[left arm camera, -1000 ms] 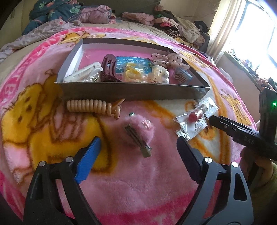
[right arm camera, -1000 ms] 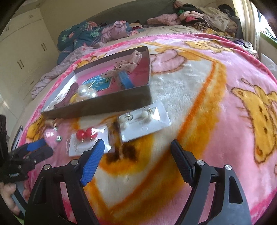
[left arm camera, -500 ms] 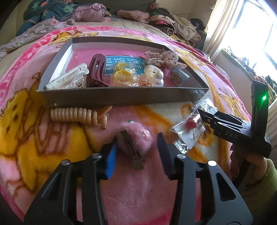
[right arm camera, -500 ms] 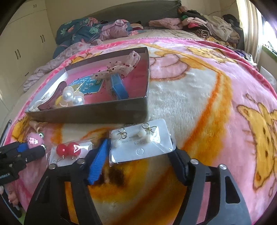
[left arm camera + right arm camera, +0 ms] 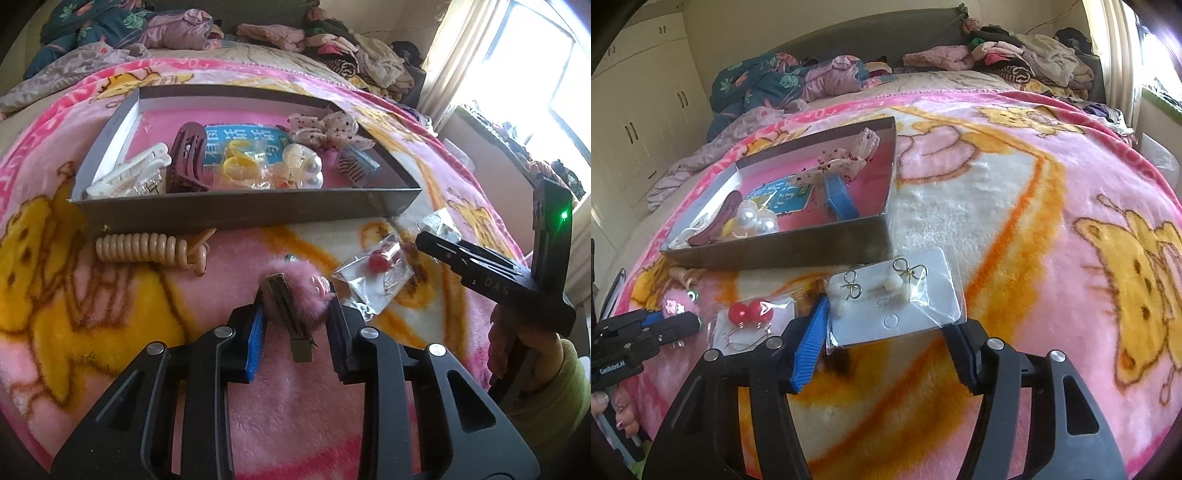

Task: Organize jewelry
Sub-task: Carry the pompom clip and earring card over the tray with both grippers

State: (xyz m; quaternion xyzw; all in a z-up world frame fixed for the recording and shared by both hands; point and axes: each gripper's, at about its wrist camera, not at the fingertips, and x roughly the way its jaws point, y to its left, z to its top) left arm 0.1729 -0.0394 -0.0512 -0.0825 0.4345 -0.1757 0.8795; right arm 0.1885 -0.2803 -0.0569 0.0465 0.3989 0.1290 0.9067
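On my left wrist camera, far to the left of my fingers and beyond them, the beige spiral hair tie [image 5: 147, 249] lies on the pink blanket [image 5: 295, 406], just beside the near wall of the grey box [image 5: 236, 214]. Inside the box I see, left to right, a white clip [image 5: 129, 177], a maroon claw clip [image 5: 186, 158], yellow bands [image 5: 236, 164], pearl pieces [image 5: 306, 170] and a spotted bow [image 5: 325, 129]. My left gripper [image 5: 295, 328] is narrowed around the fluffy pink hair clip [image 5: 299, 291]; both pads sit against its fur, the blue pad [image 5: 255, 339] on the left, the dark one on the right, and its metal bar points back toward me between them. Just right of the fingers lies the bagged red earrings [image 5: 376, 266], and further right my right gripper's side [image 5: 491, 273] reaches in.

On the right wrist camera, my left gripper shows far left of the fingers, the red earrings packet [image 5: 750, 314] just left of the blue finger [image 5: 812, 339]. My right gripper [image 5: 886, 332] is about half open, its fingers set against the two ends of the pearl earring card [image 5: 894, 299], which lies flat on the blanket. I cannot tell whether the card is truly squeezed. The box stands just beyond the fingertips.
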